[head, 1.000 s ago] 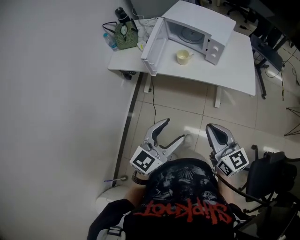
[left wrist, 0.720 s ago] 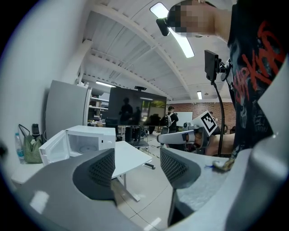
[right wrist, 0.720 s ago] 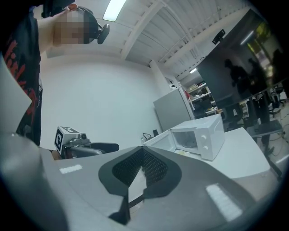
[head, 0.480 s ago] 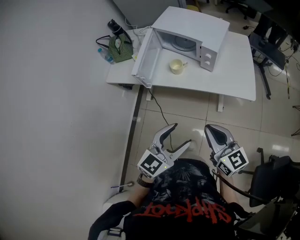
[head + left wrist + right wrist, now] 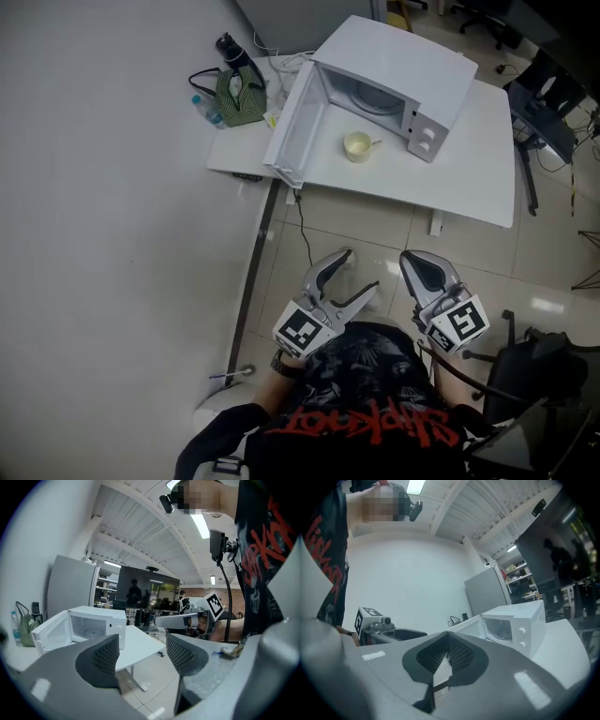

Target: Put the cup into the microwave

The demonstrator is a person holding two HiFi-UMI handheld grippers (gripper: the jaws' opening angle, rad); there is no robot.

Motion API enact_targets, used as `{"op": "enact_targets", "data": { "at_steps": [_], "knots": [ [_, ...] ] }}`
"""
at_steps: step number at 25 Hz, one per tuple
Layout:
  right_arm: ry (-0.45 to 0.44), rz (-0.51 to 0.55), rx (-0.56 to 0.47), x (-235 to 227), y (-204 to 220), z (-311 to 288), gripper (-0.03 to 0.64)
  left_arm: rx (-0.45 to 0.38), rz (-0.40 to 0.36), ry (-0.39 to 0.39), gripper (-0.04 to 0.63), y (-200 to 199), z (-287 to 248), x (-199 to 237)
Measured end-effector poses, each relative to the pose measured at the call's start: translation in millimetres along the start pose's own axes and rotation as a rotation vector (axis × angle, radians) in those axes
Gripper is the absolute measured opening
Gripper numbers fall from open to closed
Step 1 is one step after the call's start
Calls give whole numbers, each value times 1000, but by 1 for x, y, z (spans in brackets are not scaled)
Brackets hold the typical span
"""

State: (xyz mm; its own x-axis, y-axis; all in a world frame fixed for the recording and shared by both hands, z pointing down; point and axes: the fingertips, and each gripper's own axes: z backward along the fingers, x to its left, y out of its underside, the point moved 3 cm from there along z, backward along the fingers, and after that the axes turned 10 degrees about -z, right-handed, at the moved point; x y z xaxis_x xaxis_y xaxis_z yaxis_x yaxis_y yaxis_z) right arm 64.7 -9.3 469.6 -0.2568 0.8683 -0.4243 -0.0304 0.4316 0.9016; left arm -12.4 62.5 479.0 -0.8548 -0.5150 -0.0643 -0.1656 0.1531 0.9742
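Note:
A pale yellow cup [image 5: 356, 145] stands on the white table [image 5: 469, 159], just in front of the white microwave [image 5: 394, 80], whose door [image 5: 298, 127] hangs open to the left. Both grippers are held over the tiled floor, well short of the table. My left gripper [image 5: 360, 270] is open with nothing between its jaws. My right gripper [image 5: 412, 264] is shut and holds nothing. The left gripper view shows the open jaws [image 5: 140, 656], the microwave [image 5: 101, 623] and the right gripper [image 5: 187, 619]. In the right gripper view the pads [image 5: 447, 653] meet before the microwave [image 5: 515, 623]; no cup shows there.
A green bag [image 5: 239, 89], a black bottle [image 5: 228, 45] and a water bottle [image 5: 202, 108] sit at the table's left end. A cable [image 5: 302, 220] hangs under the table. A white wall [image 5: 112, 187] runs along the left; a black chair [image 5: 539, 366] stands at the right.
Both grippers have moved forward across the floor toward the table, and the table now sits lower and nearer in the head view. The jaws have kept their positions.

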Motion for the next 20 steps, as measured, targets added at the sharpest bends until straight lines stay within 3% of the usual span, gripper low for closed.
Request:
{"op": "enact_targets", "data": {
  "at_steps": [12,20],
  "knots": [
    [166,-9,25,-36,-55,-119,2,-65,-39,137,299,3,-28,142],
    [277,-31,79,-61,-47,-157,2,-89,6,176,299,22,-44,202]
  ]
}}
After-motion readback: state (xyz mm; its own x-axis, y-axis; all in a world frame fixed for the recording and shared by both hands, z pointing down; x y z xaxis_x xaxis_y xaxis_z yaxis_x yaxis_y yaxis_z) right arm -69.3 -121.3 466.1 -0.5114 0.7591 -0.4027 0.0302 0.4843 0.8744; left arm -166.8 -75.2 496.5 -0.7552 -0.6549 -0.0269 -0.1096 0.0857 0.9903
